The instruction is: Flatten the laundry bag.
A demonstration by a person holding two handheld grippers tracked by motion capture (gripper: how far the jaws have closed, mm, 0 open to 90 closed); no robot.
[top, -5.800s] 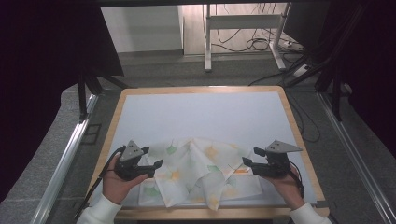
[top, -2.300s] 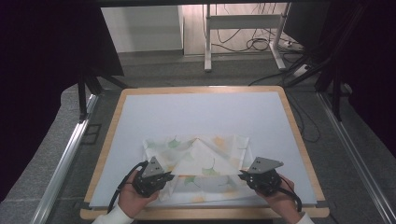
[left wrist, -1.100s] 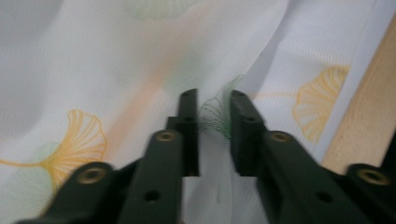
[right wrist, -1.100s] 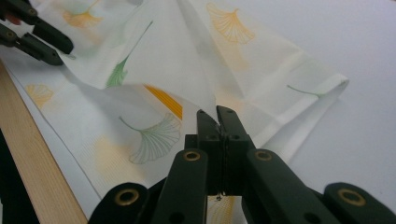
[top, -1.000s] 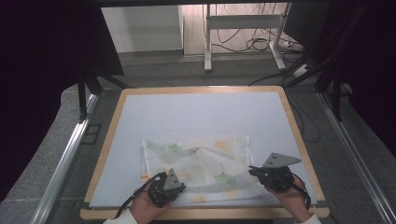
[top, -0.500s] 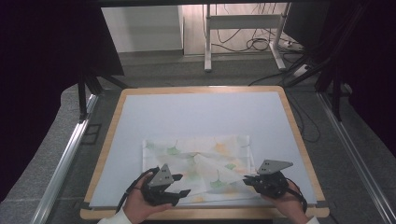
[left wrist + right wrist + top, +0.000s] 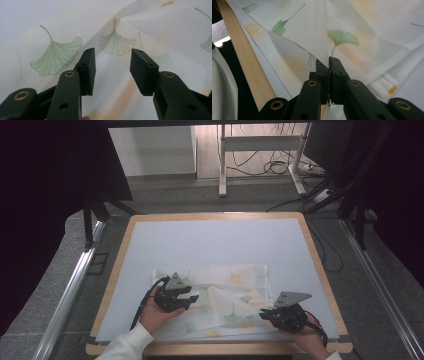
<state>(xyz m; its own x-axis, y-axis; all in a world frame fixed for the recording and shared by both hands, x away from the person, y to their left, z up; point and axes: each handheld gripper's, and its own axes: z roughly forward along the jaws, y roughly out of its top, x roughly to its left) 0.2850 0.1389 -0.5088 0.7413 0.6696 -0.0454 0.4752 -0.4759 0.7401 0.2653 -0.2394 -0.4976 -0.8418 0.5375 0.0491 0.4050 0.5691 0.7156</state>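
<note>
Left gripper view: my left gripper (image 7: 112,66) hangs half open over the thin white ginkgo-leaf cloth (image 7: 220,302), jaws just closing on nothing | my right gripper (image 7: 328,67) clamps a raised cloth corner | cloth on the pale wood-edged table (image 7: 210,237), near edge; fold partly made, unfinished | half a second ago: left gripper nearer the table's front edge.

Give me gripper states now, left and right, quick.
Left gripper: open, jaws just closing partway, nothing between them, above the cloth.
Right gripper: shut on the cloth.
</note>
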